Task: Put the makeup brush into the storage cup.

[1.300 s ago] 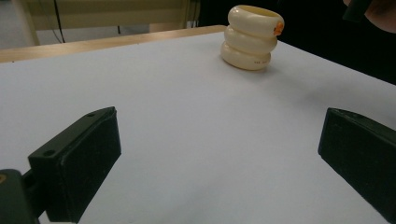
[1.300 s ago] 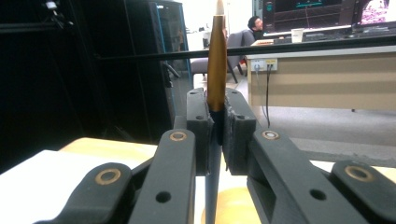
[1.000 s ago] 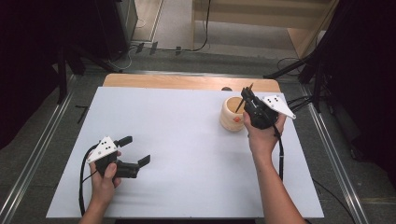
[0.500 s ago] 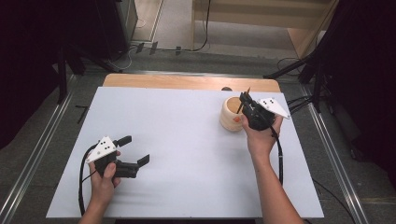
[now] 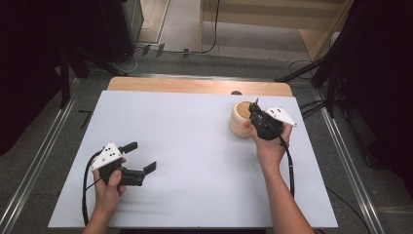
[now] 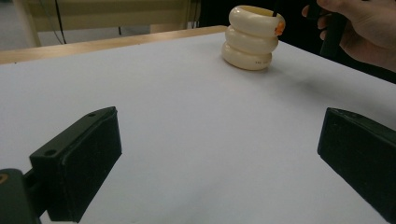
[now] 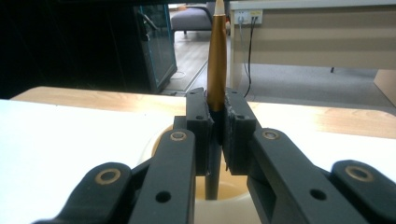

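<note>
A cream ribbed holder [image 5: 237, 121] [image 6: 251, 37] stands at the far right of the white table top [image 5: 195, 146]. My right gripper [image 5: 253, 108] [image 7: 218, 126] hangs just over the holder's mouth. It is shut on a slim pen [image 7: 217, 60] with a golden-brown barrel and a pale tip. The pen stands upright, and its dark lower end reaches into the holder's opening [image 7: 224, 189]. My left gripper [image 5: 141, 156] [image 6: 219, 154] lies near the front left of the table, jaws wide apart with nothing between them, pointing toward the holder.
A wooden strip [image 5: 195, 86] runs along the table's far edge. Metal rails [image 5: 341, 146] flank both sides, and cables [image 5: 311, 105] trail on the floor at right. Bare white surface stretches between the two hands.
My right hand has sunk with the pen, bringing its lower end down into the holder's mouth. The left hand has stayed put.
</note>
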A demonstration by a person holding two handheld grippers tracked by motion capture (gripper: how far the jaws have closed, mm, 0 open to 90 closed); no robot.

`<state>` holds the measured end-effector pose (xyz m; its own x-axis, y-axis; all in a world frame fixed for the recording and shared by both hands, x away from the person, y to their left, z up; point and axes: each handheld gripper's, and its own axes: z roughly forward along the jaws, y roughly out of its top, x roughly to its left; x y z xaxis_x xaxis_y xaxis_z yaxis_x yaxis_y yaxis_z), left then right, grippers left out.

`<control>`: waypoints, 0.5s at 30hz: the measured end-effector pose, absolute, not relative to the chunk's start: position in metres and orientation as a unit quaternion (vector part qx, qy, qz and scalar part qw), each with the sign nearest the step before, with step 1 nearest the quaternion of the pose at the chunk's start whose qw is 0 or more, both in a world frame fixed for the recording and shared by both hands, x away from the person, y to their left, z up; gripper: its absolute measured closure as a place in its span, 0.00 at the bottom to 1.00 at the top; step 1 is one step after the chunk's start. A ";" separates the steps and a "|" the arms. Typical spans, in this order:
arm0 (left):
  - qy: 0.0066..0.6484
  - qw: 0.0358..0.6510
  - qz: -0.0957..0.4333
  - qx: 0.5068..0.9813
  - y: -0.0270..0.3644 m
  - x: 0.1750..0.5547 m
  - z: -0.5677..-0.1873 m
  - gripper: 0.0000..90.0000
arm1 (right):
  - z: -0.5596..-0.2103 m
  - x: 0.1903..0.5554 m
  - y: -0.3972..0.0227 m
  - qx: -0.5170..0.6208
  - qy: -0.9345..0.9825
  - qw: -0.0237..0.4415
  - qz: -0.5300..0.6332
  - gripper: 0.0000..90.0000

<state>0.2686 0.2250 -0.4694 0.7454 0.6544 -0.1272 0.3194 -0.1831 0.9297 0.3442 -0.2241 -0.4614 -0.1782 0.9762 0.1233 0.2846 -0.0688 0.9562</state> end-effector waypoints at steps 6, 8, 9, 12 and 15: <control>0.324 0.551 0.152 0.753 0.225 0.269 -0.470 0.00 | -0.469 0.344 -0.224 0.546 0.591 0.347 0.482 0.92; 0.324 0.552 0.152 0.753 0.225 0.269 -0.470 0.00 | -0.469 0.343 -0.224 0.550 0.588 0.343 0.485 0.87; 0.324 0.552 0.152 0.753 0.225 0.269 -0.470 0.00 | -0.469 0.343 -0.225 0.552 0.583 0.339 0.489 0.83; 0.325 0.551 0.153 0.753 0.225 0.269 -0.470 0.00 | -0.466 0.340 -0.226 0.551 0.578 0.337 0.499 0.73; 0.326 0.553 0.154 0.752 0.226 0.269 -0.470 0.00 | -0.464 0.335 -0.226 0.544 0.578 0.344 0.502 0.68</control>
<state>0.2688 0.2256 -0.4695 0.7405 0.6596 -0.1288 0.3195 -0.1769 0.9309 0.3346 -0.2258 -0.4640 -0.1719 0.9741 0.1472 0.2831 -0.0943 0.9544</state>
